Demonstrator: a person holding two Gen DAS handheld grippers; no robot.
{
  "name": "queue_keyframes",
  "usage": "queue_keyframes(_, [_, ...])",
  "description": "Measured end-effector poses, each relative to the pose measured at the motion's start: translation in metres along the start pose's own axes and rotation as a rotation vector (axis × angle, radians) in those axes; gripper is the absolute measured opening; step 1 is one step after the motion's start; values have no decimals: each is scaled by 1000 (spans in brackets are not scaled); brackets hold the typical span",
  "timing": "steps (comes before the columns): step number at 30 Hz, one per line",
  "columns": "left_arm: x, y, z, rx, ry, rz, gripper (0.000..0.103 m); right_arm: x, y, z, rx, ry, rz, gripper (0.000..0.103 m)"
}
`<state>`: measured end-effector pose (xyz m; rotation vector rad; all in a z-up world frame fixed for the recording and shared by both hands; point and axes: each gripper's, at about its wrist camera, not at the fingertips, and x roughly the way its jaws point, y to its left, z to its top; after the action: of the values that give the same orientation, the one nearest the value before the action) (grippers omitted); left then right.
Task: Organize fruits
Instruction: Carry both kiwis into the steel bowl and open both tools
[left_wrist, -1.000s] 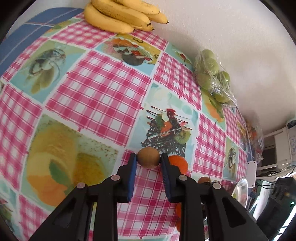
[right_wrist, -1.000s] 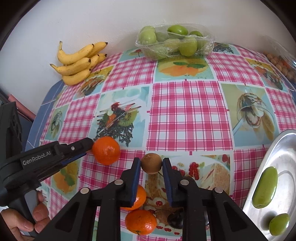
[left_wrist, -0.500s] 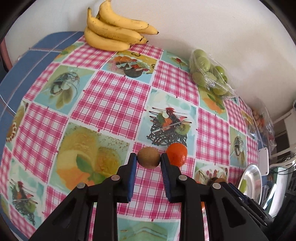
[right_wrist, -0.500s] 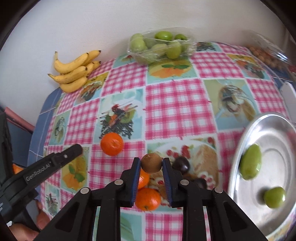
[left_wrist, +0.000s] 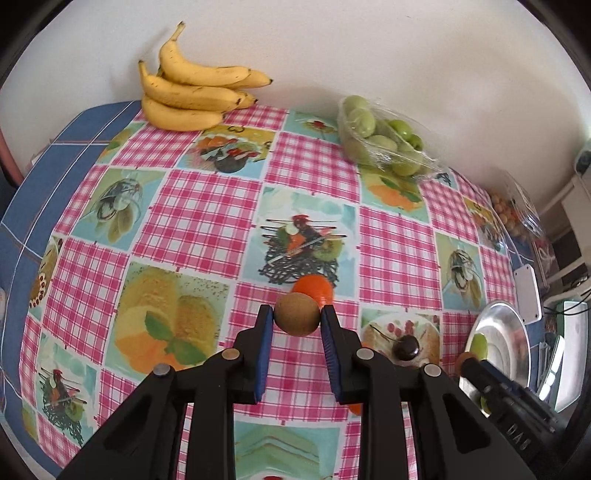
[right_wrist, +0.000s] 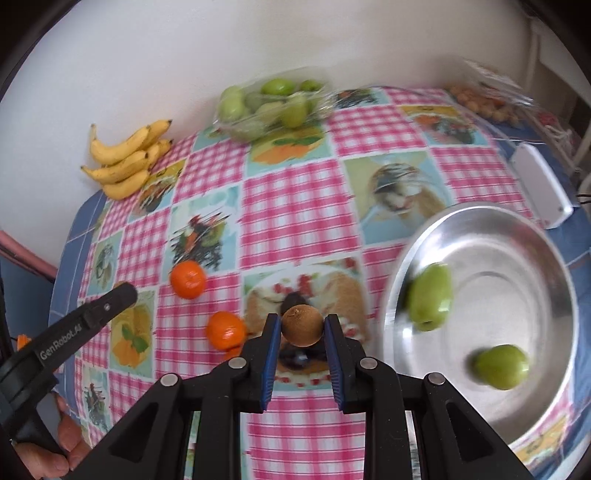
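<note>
My left gripper (left_wrist: 296, 320) is shut on a brown kiwi (left_wrist: 296, 319) and holds it above the tablecloth, near a tangerine (left_wrist: 313, 289). My right gripper (right_wrist: 301, 326) is shut on a second brown kiwi (right_wrist: 301, 325), above a dark plum (right_wrist: 291, 301) and left of the steel plate (right_wrist: 491, 230). The plate holds two green fruits (right_wrist: 430, 297) (right_wrist: 501, 366). Two tangerines (right_wrist: 187, 279) (right_wrist: 225, 329) lie left of the right gripper. The left gripper also shows in the right wrist view (right_wrist: 122, 295), and the plate in the left wrist view (left_wrist: 511, 314).
A bunch of bananas (left_wrist: 192, 96) and a wrapped tray of green fruit (left_wrist: 384, 140) stand by the back wall. A bag of small orange fruit (right_wrist: 484, 103) and a white box (right_wrist: 541, 184) sit at the far right. A dark plum (left_wrist: 406, 347) lies near the plate.
Both grippers have risen with their kiwis. The right gripper has swung right, so the plate now fills more of its view. The left gripper has pulled back, showing more of the table.
</note>
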<state>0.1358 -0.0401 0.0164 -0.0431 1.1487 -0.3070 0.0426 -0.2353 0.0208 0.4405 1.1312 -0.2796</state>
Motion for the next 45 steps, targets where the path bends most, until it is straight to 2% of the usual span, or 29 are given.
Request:
queue_keyframes(6, [-3, -29, -7, 73, -3, 6, 27, -13, -40, 7, 70, -29, -73, 26])
queue_keyframes(12, [-3, -65, -18, 159, 12, -46, 27, -20, -74, 8, 130, -35, -118, 26])
queue_keyframes(19, [0, -111, -36, 238, 46, -130, 27, -13, -105, 5, 191, 1, -127, 26])
queue_keyframes(24, [4, -143, -52, 335, 69, -142, 27, -11, -130, 2, 254, 12, -123, 26])
queue_keyframes(38, [16, -200, -91, 519, 103, -158, 27, -13, -165, -4, 328, 14, -168, 26])
queue_keyframes(45, [28, -203, -96, 517, 143, -151, 27, -6, -168, -8, 344, 51, -158, 27])
